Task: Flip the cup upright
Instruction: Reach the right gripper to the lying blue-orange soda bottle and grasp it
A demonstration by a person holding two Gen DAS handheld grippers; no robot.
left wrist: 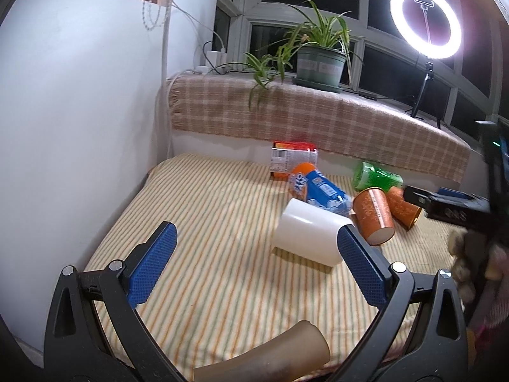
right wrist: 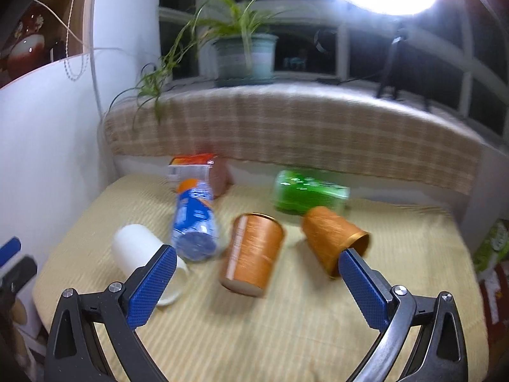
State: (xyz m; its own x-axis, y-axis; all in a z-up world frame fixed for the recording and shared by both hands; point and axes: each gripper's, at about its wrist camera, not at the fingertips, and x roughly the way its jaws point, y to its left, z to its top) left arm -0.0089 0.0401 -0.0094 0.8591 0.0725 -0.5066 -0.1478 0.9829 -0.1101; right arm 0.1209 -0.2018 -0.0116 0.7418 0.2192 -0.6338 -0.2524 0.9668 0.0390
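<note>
A white cup (left wrist: 310, 235) lies on its side on the striped cloth, also in the right wrist view (right wrist: 143, 254). Two orange cups lie on their sides beside it: one nearer (left wrist: 375, 219) (right wrist: 253, 253), one further right (left wrist: 404, 207) (right wrist: 334, 238). My left gripper (left wrist: 257, 254) is open and empty, with the white cup just beyond its right finger (left wrist: 359, 261). My right gripper (right wrist: 257, 277) is open and empty, above the cloth in front of the orange cups. The right wrist view is blurred.
A blue and orange bottle (left wrist: 321, 191) and a green bottle (left wrist: 378, 176) lie on the cloth (left wrist: 206, 222). A snack box (left wrist: 294, 157) stands at the back. A white wall (left wrist: 79, 127) is at the left; a plaid-covered ledge (left wrist: 318, 121) with a potted plant (left wrist: 319, 63) and ring light (left wrist: 426, 22) is behind.
</note>
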